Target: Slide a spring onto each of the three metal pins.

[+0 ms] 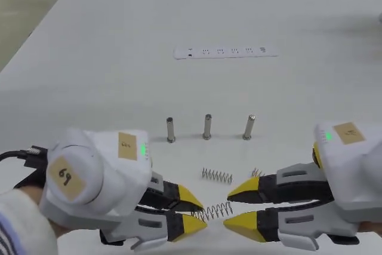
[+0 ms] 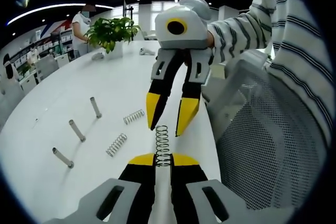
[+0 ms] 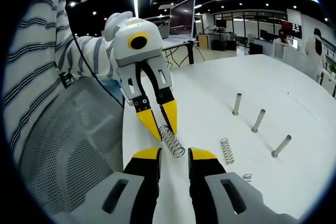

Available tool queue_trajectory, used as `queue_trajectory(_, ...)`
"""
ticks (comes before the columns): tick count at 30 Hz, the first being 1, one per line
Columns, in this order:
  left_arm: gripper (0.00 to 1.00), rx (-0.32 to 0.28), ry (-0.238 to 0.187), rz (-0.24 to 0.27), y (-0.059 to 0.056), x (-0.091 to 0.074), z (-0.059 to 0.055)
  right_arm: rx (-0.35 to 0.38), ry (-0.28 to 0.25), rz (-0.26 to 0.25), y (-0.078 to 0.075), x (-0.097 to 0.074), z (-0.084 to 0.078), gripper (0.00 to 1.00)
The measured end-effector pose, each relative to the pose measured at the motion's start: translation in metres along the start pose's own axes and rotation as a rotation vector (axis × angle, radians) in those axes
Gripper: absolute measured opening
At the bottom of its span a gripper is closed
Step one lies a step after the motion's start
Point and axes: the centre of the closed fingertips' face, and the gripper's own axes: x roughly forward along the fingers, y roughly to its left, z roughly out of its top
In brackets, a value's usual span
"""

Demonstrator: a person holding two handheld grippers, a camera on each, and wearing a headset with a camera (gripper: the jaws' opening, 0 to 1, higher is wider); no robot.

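- While the left gripper (image 1: pixel 201 212) pinches one end of the held spring (image 1: pixel 213 211) with its jaws pressed together, the right gripper (image 1: pixel 227 209) faces it tip to tip, jaws spread.
- In the head view the held spring lies roughly level in the gap between the two sets of yellow tips, low over the table (image 1: pixel 89 58).
- In the left gripper view the held spring sticks straight forward out of that gripper's closed tips, and its free end reaches in between the right gripper's parted tips.
- In the right gripper view the spring's free end sits in the gap between that gripper's spread jaws. It seems to touch neither one.
- The second spring (image 1: pixel 216 175) lies loose on the table, just beyond the grippers on the pins' side.
- The third spring (image 1: pixel 256 173) is small and partly hidden behind the right gripper's upper jaw.
- The left pin (image 1: pixel 171 130), middle pin (image 1: pixel 207 127) and right pin (image 1: pixel 249 128) stand upright in a row, all bare, well apart from the held spring.
- A power strip (image 1: pixel 225 52) lies farther back on the table.
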Motion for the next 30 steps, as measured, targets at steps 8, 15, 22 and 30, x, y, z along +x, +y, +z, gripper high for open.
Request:
queue_trajectory(8,0.02,0.004,0.001,-0.014,-0.004,0.0,0.0,-0.019,0.026,0.011,0.001,0.002,-0.006,0.1)
queue_trajectory(15,0.02,0.005,0.001,-0.032,-0.007,0.001,0.001,-0.037,0.033,0.027,0.003,0.0,-0.007,0.09)
queue_trajectory(22,0.02,-0.003,0.003,-0.045,-0.012,0.003,-0.001,-0.033,0.052,0.077,0.008,-0.001,-0.01,0.08)
queue_trajectory(30,0.02,-0.022,-0.033,-0.024,-0.012,0.007,0.004,-0.06,0.076,0.078,0.006,-0.008,-0.01,0.08)
